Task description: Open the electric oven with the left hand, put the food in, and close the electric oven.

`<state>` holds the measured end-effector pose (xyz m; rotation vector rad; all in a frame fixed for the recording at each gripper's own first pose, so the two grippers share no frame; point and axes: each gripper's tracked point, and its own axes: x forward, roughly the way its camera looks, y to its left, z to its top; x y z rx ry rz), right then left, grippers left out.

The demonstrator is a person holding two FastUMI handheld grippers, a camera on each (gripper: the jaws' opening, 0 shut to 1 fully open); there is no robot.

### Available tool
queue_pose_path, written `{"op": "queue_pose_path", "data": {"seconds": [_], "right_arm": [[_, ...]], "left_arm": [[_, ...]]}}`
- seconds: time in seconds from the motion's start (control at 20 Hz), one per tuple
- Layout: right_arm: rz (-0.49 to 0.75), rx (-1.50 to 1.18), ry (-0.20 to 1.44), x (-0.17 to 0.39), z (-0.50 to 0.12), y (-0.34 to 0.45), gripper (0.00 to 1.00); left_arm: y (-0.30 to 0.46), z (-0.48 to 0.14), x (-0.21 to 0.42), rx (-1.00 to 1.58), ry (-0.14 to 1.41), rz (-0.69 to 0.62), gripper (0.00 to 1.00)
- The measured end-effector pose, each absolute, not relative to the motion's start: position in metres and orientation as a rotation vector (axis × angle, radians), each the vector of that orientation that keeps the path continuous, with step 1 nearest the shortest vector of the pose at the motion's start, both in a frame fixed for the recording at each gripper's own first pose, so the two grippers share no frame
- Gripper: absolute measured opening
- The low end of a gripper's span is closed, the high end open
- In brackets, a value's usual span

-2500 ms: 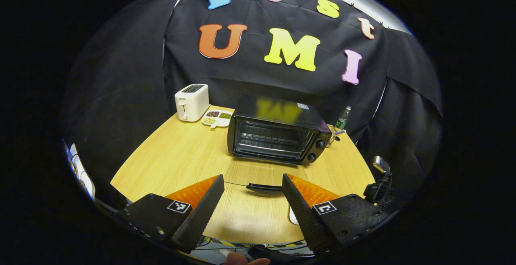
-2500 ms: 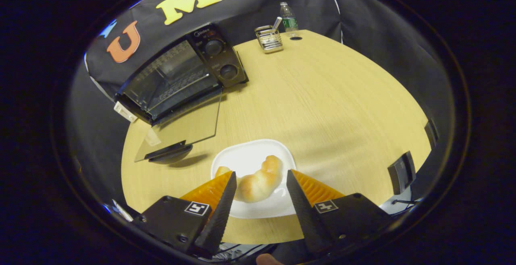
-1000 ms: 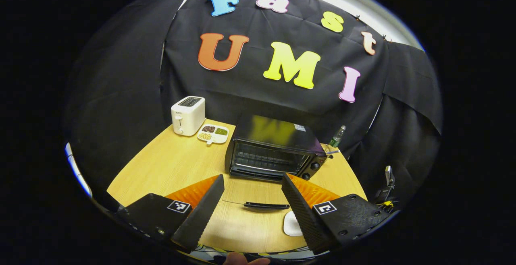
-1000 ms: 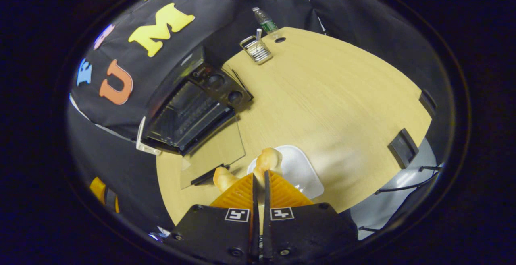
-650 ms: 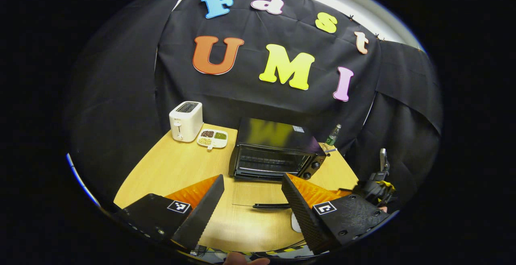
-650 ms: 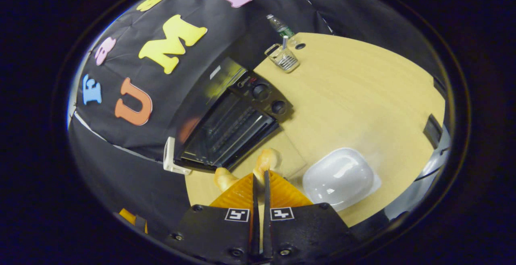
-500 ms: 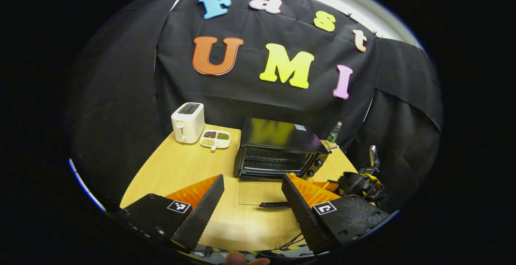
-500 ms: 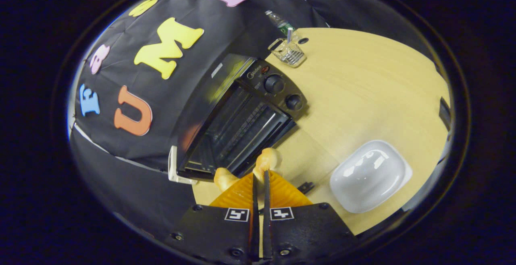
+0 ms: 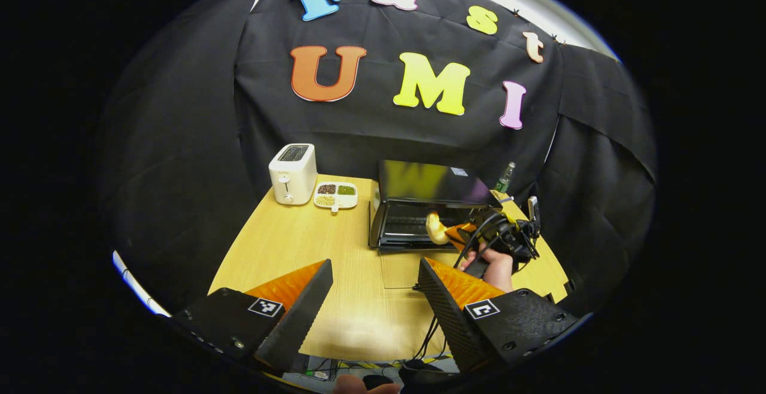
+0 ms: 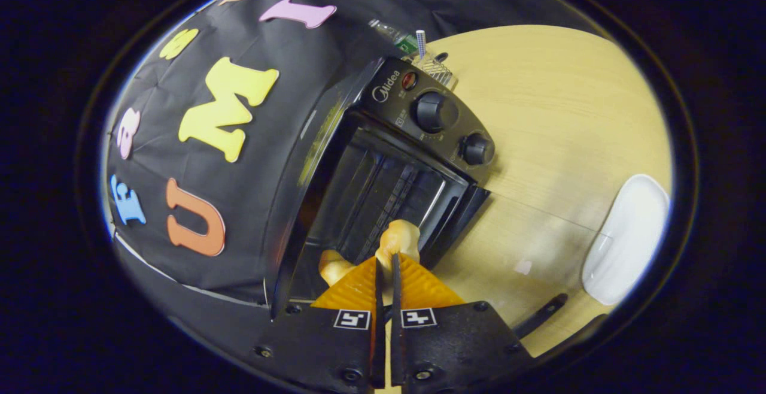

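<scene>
With the door [image 9: 402, 269] folded down flat on the table [image 9: 299, 244], electric oven [image 9: 428, 202] stands open at the far middle of the tabletop, cavity facing near. Right gripper [image 10: 384, 262] clamped tight on the bread roll [image 10: 396, 239], fingers nearly meeting, both ends of the curved roll poking out past the tips. Roll held right at the mouth of the oven, above the hinge end of the door, wire rack [image 10: 389, 193] just beyond it. Seen from the left gripper view as well: roll [image 9: 435, 229] at the right part of the oven opening, right gripper [image 9: 458, 232] behind it, a hand [image 9: 495, 265] gripping its handle with cables trailing off toward the near edge. Left gripper [image 9: 374, 289] held back over the near edge of the table, jaws spread wide, nothing between them, well apart from the oven. Two knobs [image 10: 437, 111] on the control panel at the oven's right side. White plate [image 10: 625, 238] bare on the table to the right of the door, near its handle [image 10: 538, 316]. White toaster [image 9: 293, 173] at the far left, divided dish [image 9: 336, 195] of beans or grains just beside it, between toaster and oven. Green-labelled bottle [image 9: 505, 177] and a wire holder [image 10: 437, 67] behind the oven's right corner.
</scene>
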<state>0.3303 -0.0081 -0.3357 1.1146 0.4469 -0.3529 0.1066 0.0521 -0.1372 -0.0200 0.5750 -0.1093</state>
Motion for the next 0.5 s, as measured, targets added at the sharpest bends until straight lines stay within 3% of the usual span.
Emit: {"op": "queue_pose_path", "data": {"seconds": [0.5], "right_arm": [[-0.382, 1.127, 0.398, 0.375, -0.353, -0.013, 0.06]], "left_arm": [[0.066, -0.141, 0.101, -0.008, 0.608, -0.098, 0.95]]}}
